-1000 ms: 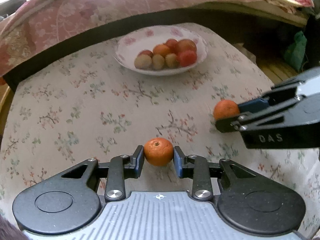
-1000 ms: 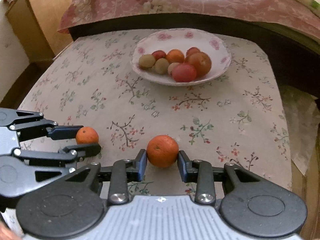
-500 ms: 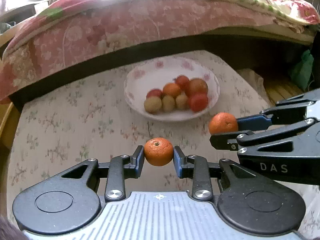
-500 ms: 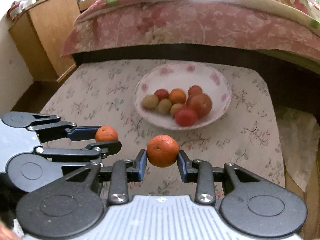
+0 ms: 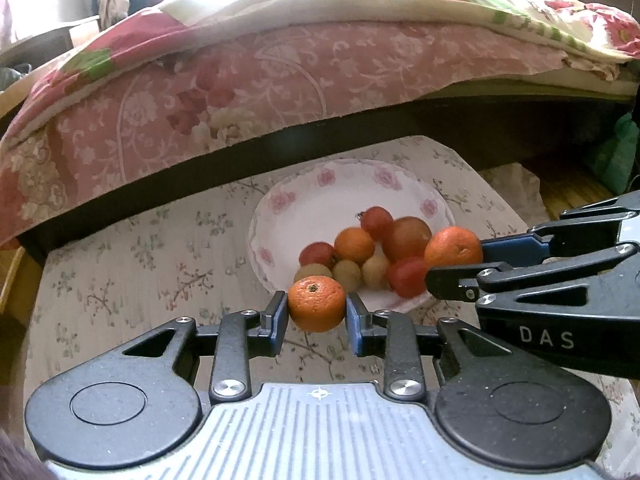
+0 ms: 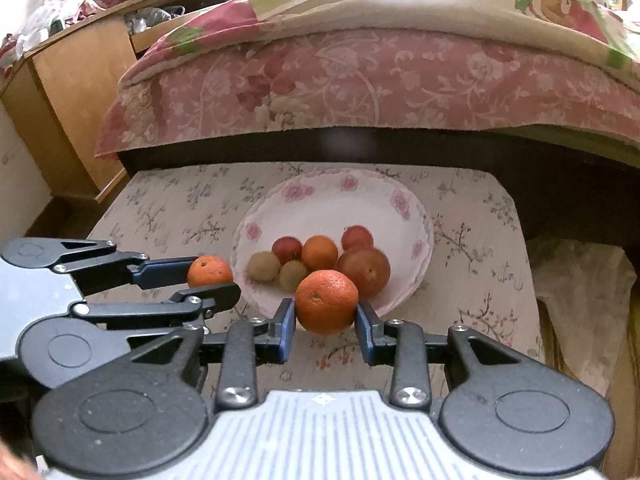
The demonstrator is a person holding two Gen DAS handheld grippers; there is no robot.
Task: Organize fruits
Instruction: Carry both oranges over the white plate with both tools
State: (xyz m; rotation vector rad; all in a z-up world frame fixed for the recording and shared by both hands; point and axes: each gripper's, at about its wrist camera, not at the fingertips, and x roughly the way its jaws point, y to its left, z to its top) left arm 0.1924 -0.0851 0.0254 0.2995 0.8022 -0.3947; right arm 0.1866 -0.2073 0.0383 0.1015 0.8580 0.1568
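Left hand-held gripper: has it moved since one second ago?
Yes. The left hand-held gripper, clamping its orange, has advanced toward the plate, now beside its rim.

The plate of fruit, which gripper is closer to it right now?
Right, slightly. The right gripper holds its orange over the plate's near rim; the left gripper, holding its own orange, sits beside the rim's near-left edge.
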